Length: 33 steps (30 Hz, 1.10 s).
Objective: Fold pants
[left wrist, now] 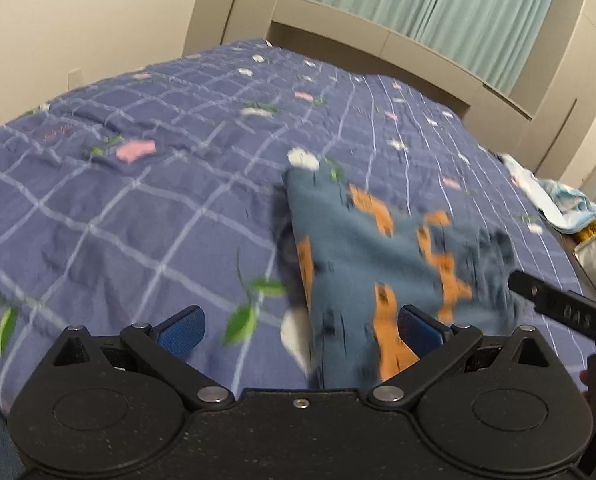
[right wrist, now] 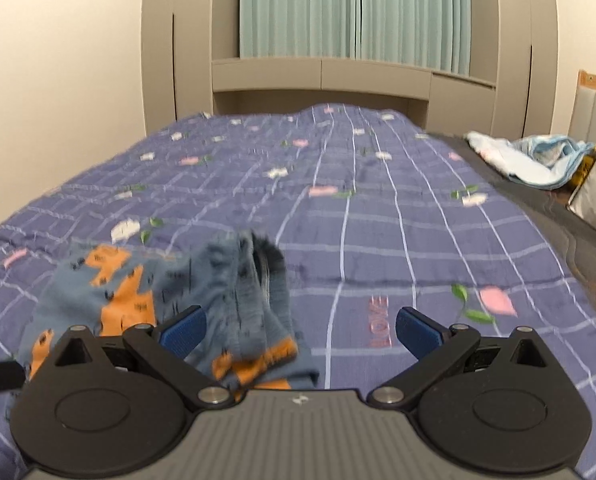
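Left gripper point(left wrist: 300, 330) and right gripper point(right wrist: 300, 330) both spread wide, clamping nothing — the pants point(left wrist: 382, 264), blue with orange patches, lie bunched on the checked quilt point(left wrist: 137, 200) just ahead, between the two tools. Risk, as I judge it: pinching several rumpled layers, or the quilt underneath, would drag the heap instead of folding it.

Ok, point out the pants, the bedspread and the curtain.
pants point(left wrist: 358, 248): left wrist view, blue fabric at mid-garment.
bedspread point(right wrist: 378, 240): right wrist view, bare checked patch.
curtain point(right wrist: 298, 8): right wrist view, left green panel.
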Each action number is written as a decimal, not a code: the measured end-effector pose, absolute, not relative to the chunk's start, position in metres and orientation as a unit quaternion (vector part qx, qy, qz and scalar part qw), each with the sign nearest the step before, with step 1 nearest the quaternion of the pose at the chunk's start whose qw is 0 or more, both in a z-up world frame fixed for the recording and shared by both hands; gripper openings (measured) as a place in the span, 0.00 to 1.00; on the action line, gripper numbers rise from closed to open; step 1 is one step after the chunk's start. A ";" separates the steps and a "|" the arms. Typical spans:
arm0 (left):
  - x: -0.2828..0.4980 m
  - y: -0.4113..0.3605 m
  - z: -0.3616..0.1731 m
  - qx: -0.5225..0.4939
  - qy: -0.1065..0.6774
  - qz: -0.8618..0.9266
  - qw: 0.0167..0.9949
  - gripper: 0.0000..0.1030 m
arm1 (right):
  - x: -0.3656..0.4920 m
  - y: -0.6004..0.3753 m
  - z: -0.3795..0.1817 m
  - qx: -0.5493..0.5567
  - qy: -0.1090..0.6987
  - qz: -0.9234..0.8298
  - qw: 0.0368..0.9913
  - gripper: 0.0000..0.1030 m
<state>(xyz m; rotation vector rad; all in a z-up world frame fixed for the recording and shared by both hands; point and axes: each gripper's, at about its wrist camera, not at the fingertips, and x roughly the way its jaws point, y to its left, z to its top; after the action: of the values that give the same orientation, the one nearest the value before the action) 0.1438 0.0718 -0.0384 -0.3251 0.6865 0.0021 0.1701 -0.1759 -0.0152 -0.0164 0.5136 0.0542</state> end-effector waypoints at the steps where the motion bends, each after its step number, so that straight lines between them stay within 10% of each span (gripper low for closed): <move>1: 0.150 0.072 -0.036 -0.155 0.331 0.006 0.931 0.99 | 0.176 -0.174 -0.013 -0.014 0.252 0.030 0.967 1.00; 33: 0.230 0.075 -0.044 -0.147 0.341 0.027 0.928 0.99 | 0.240 -0.175 -0.031 -0.059 0.266 0.034 0.962 1.00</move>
<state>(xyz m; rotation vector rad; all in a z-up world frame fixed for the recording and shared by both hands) 0.2298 0.0745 -0.0437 -0.3022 0.6986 0.0560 0.2398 -0.1748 -0.0308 -0.1190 0.5388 0.0682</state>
